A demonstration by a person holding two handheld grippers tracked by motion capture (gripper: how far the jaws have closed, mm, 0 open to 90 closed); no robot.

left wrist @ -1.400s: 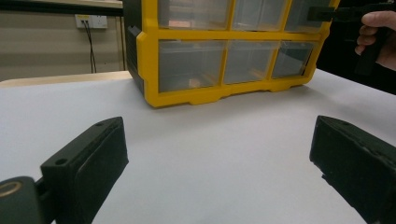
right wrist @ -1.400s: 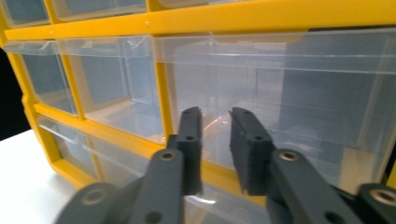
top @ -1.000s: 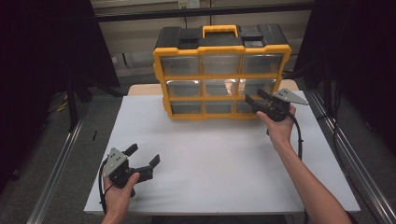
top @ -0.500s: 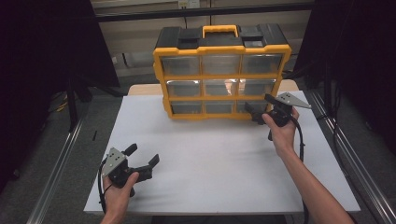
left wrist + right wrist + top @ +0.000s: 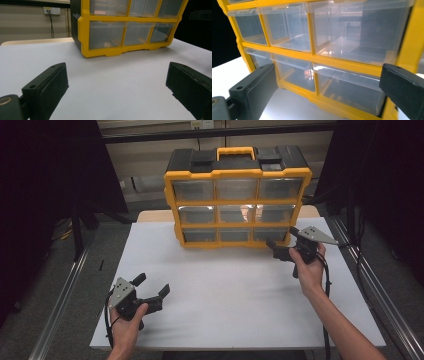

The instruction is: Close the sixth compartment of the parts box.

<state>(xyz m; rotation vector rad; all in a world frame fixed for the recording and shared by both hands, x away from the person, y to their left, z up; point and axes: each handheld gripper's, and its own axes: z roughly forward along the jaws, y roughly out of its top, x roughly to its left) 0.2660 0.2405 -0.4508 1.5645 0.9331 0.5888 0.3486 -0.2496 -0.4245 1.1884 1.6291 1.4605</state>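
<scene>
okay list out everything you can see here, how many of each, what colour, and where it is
Drawer cabinet: one, yellow frame with black top and a yellow handle, standing at the far middle of the table.
Drawers: nine, clear plastic, three rows of three in the cabinet front, all pushed in.
Table: one, white top, a tan edge showing behind the cabinet.
Wall socket: one, pale, on the wall behind the table, in the left gripper view.
Left claw: one, black with a grey plate, jaws apart, holding nothing, at the near left of the table.
Right claw: one, black with a grey plate, jaws apart, holding nothing, just in front of the cabinet's bottom right drawer.
Hands: two, one on each claw.
</scene>
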